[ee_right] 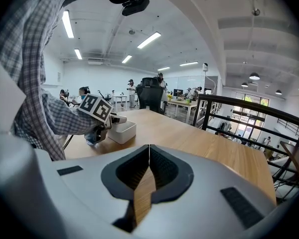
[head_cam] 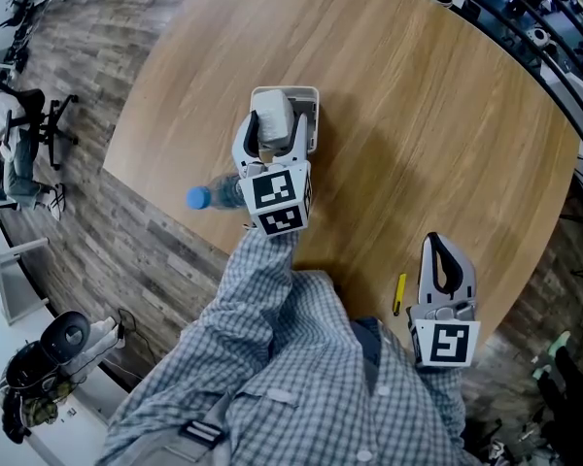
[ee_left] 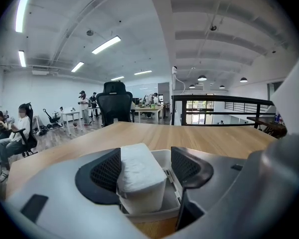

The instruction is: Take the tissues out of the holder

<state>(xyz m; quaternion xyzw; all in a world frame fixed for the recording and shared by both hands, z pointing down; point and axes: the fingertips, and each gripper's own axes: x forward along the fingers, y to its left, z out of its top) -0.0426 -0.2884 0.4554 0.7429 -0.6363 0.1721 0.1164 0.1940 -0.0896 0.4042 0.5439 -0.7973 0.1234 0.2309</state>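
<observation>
A white tissue holder [head_cam: 309, 115] stands near the middle of the round wooden table [head_cam: 418, 115]. A white tissue pack [head_cam: 272, 113] stands up out of it. My left gripper [head_cam: 275, 130] is open around the pack. In the left gripper view the tissue pack [ee_left: 139, 176] leans on the left pad [ee_left: 105, 171], with a narrow gap to the right pad [ee_left: 184, 166], and the holder [ee_left: 172, 187] shows below. My right gripper [head_cam: 435, 247] rests shut and empty at the table's near edge, its jaws [ee_right: 149, 151] closed together.
A bottle with a blue cap [head_cam: 200, 198] lies under my left arm by the table edge. A small yellow object [head_cam: 399, 294] lies left of the right gripper. A black railing [head_cam: 525, 17] runs beyond the table. Office chairs and people [ee_left: 20, 128] are on the floor to the left.
</observation>
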